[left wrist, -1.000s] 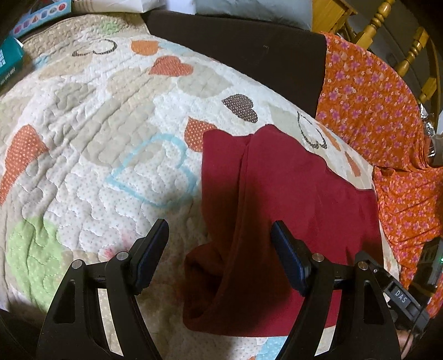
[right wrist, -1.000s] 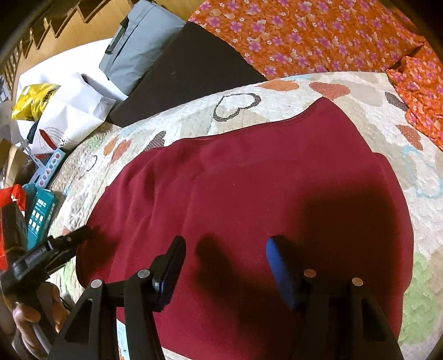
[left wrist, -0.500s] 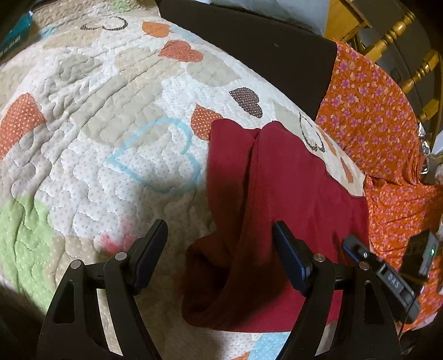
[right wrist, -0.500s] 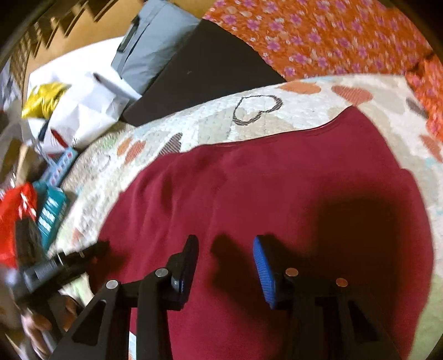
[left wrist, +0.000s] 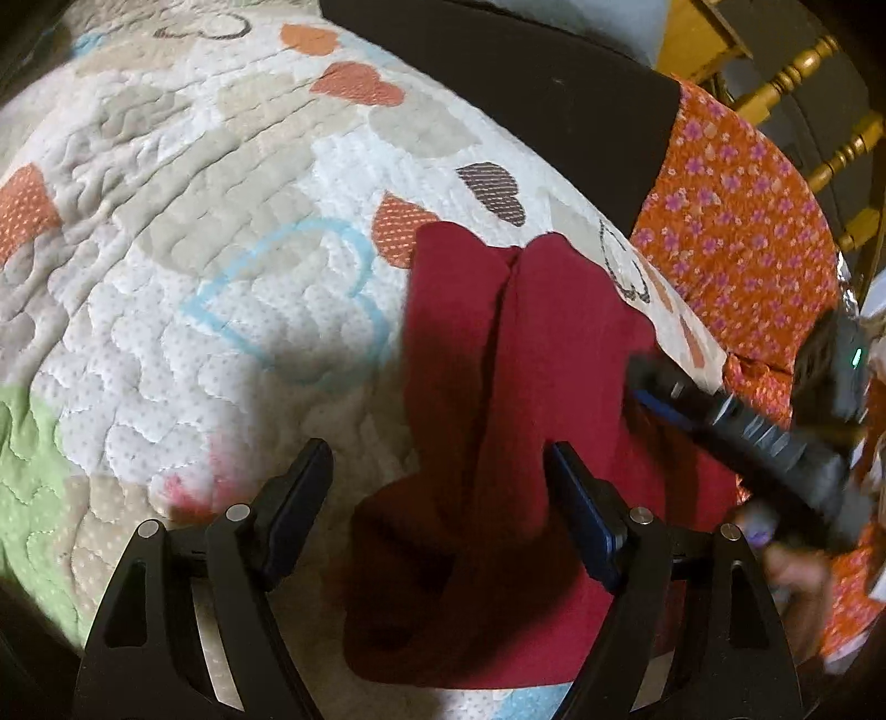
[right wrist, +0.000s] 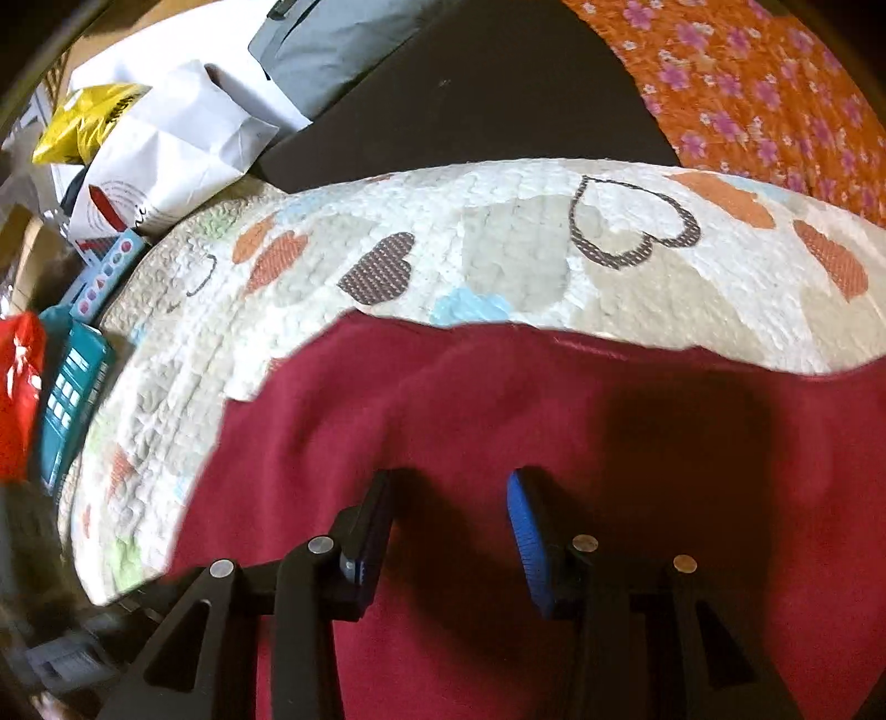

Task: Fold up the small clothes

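Observation:
A dark red garment (left wrist: 526, 343) lies on a heart-patterned quilt (left wrist: 194, 249), with a fold running along it and its near end bunched. My left gripper (left wrist: 437, 465) hovers open and wide over that bunched end, its right pad against the cloth's fold and nothing pinched. My right gripper (left wrist: 642, 382) reaches in blurred from the right above the garment. In the right wrist view the garment (right wrist: 554, 399) fills the lower half, its far edge on the quilt (right wrist: 498, 249). There the right gripper (right wrist: 449, 487) stands half open just above the cloth, with only flat fabric below its gap.
Orange floral fabric (left wrist: 736, 221) lies to the right, with a dark cushion (left wrist: 526, 72) and a yellow wooden chair (left wrist: 803, 83) beyond. Off the quilt's far left edge sit a white paper bag (right wrist: 166, 144), a yellow bag (right wrist: 83, 122), a teal box (right wrist: 72, 387) and a grey pillow (right wrist: 332, 44).
My right gripper has narrowed its jaws and slid across the garment toward its far edge, coming further into the left wrist view. The left gripper has stayed in place, slightly rolled.

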Motion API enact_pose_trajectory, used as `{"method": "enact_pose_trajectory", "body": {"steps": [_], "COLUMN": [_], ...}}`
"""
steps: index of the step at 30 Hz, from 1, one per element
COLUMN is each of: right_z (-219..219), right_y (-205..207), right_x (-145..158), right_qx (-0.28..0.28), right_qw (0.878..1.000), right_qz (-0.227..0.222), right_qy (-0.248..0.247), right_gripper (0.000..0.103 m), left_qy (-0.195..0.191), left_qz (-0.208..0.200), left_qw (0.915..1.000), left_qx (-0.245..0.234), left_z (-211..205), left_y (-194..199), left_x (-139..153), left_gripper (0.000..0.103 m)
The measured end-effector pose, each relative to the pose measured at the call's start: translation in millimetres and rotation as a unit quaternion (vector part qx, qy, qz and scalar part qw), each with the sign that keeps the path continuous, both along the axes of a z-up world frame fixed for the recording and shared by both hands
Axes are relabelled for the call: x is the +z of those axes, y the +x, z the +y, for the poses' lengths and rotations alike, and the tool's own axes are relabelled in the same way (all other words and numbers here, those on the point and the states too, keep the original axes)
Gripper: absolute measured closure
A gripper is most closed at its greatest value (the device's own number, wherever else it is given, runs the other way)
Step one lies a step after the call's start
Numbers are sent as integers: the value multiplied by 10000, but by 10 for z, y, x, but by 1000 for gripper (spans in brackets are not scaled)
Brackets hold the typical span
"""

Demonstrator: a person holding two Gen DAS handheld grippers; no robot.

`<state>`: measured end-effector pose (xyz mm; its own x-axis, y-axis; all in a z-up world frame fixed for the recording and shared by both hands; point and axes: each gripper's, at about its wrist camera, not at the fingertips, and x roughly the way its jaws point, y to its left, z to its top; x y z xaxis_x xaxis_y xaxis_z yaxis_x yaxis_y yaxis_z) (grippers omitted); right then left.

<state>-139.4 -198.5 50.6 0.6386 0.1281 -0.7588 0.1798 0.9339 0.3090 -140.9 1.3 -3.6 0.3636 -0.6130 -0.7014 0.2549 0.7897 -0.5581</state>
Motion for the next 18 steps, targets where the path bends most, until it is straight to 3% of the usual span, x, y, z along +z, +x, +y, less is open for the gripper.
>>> {"method": "enact_pose_trajectory", "body": {"steps": [1,2,3,6,9,13,18], "right_z": [-8,-1,19,183,280,357,738], "right_y": [23,54,88,318,525,772,996], "right_x": [55,92,123,160,81,99,139], "right_qx": [71,120,149,352,367,352,1004], "right_qw": [9995,9987,9981,9970,9939,9898,9824], "right_qz": [-79,-102,-91,223,775,1145,1574], "right_qy": [293,488,598,651,687,774,58], "right_gripper": [62,59,53,48,41,30,29], "left_qy": [-53,-105,-148,-28,-82,-257,-318], "left_qz": [-7,-19,-32,-486,-733,-574,-540], "left_qw": [10000,9999,9999,9987,9968,9976,9976], "left_qx": [35,48,-7,-174,-298,-277,-291], "left_z": [-11,-22,-44,-120,-141,-92,-66], "left_y": [-12,-19,-31,-125,-179,-135,-134], "left_x": [-6,-18,-18,91,158,116,106], "left_gripper": [26,40,47,58,58,59,59]}}
